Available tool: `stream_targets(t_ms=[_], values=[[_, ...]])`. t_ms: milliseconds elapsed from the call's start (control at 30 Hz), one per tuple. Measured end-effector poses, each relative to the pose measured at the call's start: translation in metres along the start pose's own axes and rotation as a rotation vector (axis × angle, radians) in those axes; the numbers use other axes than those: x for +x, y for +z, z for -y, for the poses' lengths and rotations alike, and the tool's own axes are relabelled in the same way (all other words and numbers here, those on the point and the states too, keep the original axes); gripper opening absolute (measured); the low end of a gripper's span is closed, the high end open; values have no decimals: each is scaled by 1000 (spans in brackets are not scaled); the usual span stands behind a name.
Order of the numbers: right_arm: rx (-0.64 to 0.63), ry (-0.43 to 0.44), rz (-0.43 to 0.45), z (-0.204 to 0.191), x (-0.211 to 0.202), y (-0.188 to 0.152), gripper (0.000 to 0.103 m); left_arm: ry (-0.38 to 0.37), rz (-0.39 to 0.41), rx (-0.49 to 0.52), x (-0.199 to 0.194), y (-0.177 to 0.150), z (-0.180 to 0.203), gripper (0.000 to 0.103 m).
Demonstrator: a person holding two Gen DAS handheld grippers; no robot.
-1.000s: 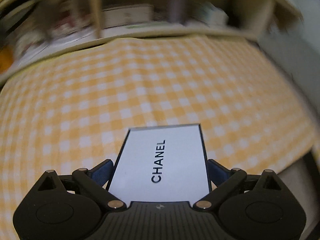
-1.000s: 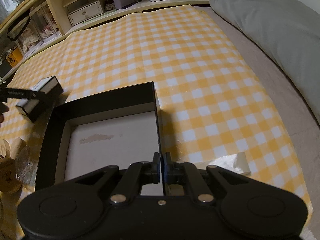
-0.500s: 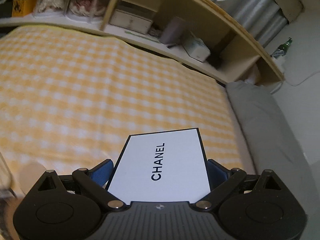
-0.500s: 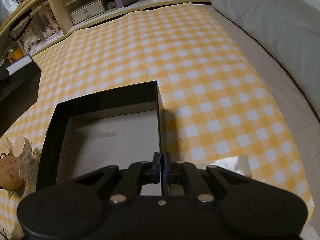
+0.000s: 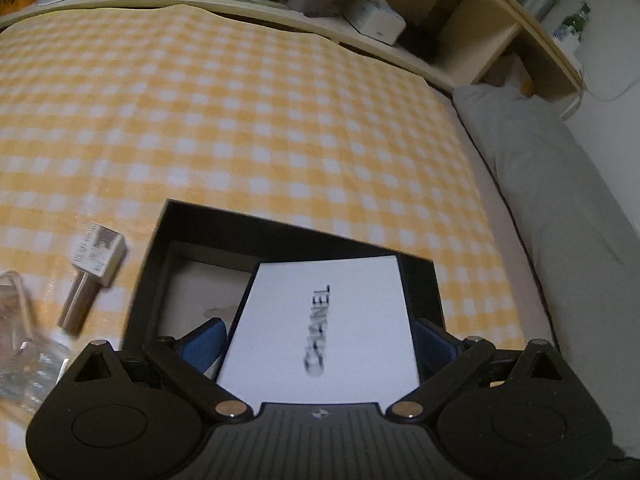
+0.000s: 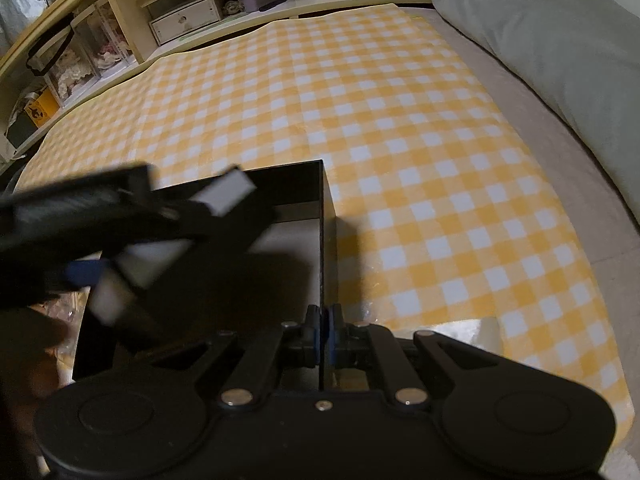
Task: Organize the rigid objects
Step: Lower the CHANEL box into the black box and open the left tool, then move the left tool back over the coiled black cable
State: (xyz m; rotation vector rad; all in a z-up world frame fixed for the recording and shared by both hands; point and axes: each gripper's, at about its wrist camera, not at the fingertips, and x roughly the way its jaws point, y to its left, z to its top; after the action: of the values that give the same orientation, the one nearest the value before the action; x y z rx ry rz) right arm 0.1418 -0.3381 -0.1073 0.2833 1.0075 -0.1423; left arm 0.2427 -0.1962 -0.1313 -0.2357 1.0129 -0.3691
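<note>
My left gripper (image 5: 320, 336) is shut on a white box printed CHANEL (image 5: 324, 320), its blue pads pressed on both long sides. It hangs over an open black box (image 5: 280, 236) lying on the yellow checked cloth (image 5: 240, 120). In the right wrist view the white box (image 6: 228, 192) shows as a blur above the left part of the black box (image 6: 288, 184). My right gripper (image 6: 323, 316) is shut on the black box's thin right wall, near its front corner. The black box's pale floor shows with nothing lying in it.
A small white carton with a narrow neck (image 5: 98, 252) lies left of the black box, and crinkled clear wrapping (image 5: 20, 340) lies beside it. A grey pillow (image 5: 560, 200) runs along the right. Wooden shelves (image 5: 472, 28) with a tissue box (image 5: 376, 20) line the back.
My left gripper has swung right with the white box, from beside the black box to over it. The right gripper has kept its hold and place.
</note>
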Motion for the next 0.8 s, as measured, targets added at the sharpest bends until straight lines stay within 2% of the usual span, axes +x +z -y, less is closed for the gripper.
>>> stream_targets(t_ms=[300, 367, 600, 633, 700, 733, 800], values=[[92, 72, 23, 14, -10, 0, 5, -72, -51, 31, -23, -10, -16, 100], [105, 82, 33, 16, -13, 0, 4, -71, -76, 57, -26, -14, -21, 97], [81, 70, 26, 13, -15, -3, 3, -51, -212, 271, -20, -37, -22, 73], [80, 68, 27, 12, -15, -4, 3, -50, -225, 302, -18, -41, -19, 67], [72, 63, 27, 11, -15, -4, 3, -23, -216, 386, -14, -46, -10, 64], [67, 59, 27, 10, -15, -4, 3, -20, -206, 421, -12, -48, -6, 58], [58, 55, 28, 9, -15, -4, 3, -31, -211, 442, -6, -47, -1, 52]])
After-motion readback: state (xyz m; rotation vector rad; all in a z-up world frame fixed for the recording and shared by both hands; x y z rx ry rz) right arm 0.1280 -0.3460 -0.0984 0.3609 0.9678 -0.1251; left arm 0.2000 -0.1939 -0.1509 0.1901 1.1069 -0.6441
